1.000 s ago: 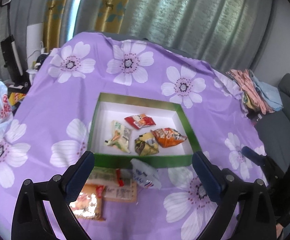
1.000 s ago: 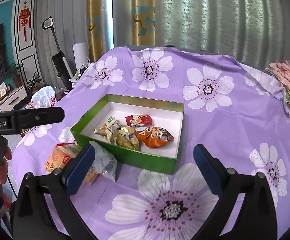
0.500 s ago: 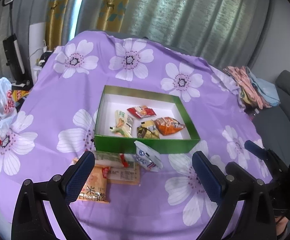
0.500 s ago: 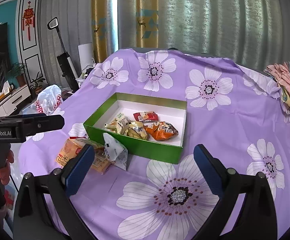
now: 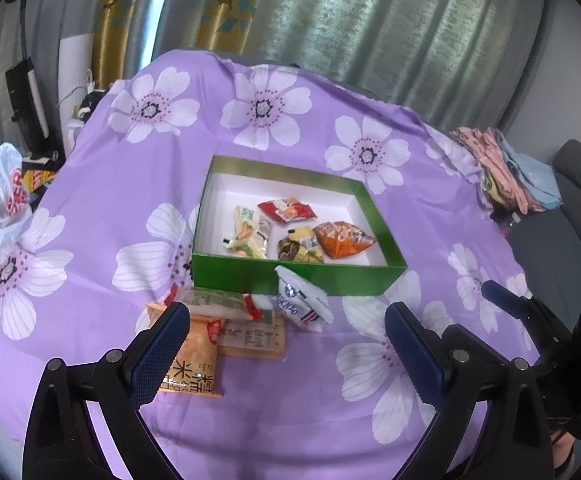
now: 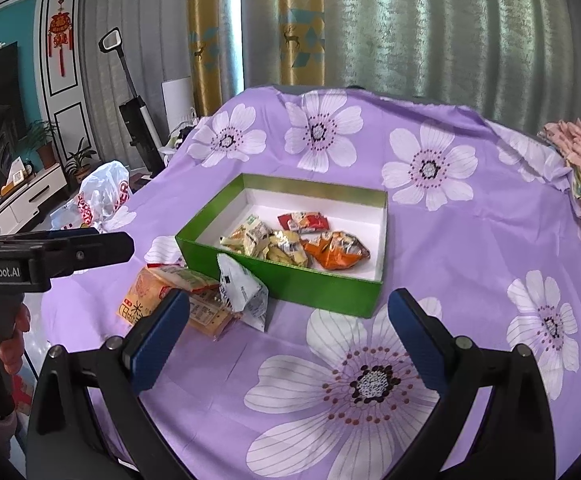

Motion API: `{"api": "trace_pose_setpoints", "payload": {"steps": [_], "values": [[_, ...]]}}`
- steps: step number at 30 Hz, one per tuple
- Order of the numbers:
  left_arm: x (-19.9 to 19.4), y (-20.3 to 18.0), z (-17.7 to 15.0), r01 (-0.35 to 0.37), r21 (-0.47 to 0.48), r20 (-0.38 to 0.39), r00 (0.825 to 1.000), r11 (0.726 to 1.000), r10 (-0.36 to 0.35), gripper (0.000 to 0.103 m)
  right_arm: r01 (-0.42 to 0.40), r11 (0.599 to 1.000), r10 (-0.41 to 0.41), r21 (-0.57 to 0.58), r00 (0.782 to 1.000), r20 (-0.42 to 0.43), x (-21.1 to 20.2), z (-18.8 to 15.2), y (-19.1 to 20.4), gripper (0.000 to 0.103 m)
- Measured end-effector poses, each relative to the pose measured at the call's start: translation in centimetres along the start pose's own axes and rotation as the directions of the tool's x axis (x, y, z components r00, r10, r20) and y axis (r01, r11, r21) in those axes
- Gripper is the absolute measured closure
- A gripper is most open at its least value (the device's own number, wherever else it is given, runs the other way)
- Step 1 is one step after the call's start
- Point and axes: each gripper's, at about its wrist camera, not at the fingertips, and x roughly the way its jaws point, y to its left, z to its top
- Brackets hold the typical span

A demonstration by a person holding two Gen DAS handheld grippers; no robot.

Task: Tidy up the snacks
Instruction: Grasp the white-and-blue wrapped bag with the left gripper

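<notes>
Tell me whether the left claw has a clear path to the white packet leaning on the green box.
Probably yes: the left claw is open and empty, and the white packet lies uncovered just ahead, outside the green box.

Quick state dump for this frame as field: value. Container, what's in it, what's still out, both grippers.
container: open green cardboard box with white inside, on purple floral tablecloth
in box: red packet, pale green-yellow packet, gold-dark packet, orange packet
outside, near front wall: white-blue pouch, green-topped packet, orange rice-cracker bag
left gripper: open, holding nothing
right gripper: open, holding nothing
</notes>
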Motion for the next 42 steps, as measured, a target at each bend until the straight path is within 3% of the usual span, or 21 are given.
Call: {"api": "trace_pose_setpoints", "payload": {"steps": [5,13,26,34,42], "values": [[1.5,0.8,-0.6,-0.010,-0.010,-0.035,0.999,1.000,0.010,0.005,-0.024,1.000,0.024,0.017,0.998,-0.051,1.7,-1.2,0.0,0.003],[4.2,1.1,-1.5,0.056,0.002,-0.080,0.995,0.998,-0.056,0.005,-0.120,0.992,0.125,0.047,0.987,-0.101,4.8,-3.2,0.2,0.003],[9.2,-1.4,-0.6,0.113,0.168,-0.144,0.986,0.979,-0.089,0.005,-0.204,0.977,0.210,0.059,0.969,-0.129,9.8,-4.0,0.9,0.003],[11.9,-1.9,-0.4,0.148,0.199,-0.183,0.977,0.969,-0.112,0.005,-0.282,0.954,0.295,0.105,0.945,-0.139,12.7,-4.0,0.9,0.007],[14.0,-1.5,-0.2,0.150,0.180,-0.214,0.971,0.972,-0.110,0.021,-0.334,0.930,0.356,0.154,0.922,-0.153,15.3,-3.7,1.0,0.021]]}}
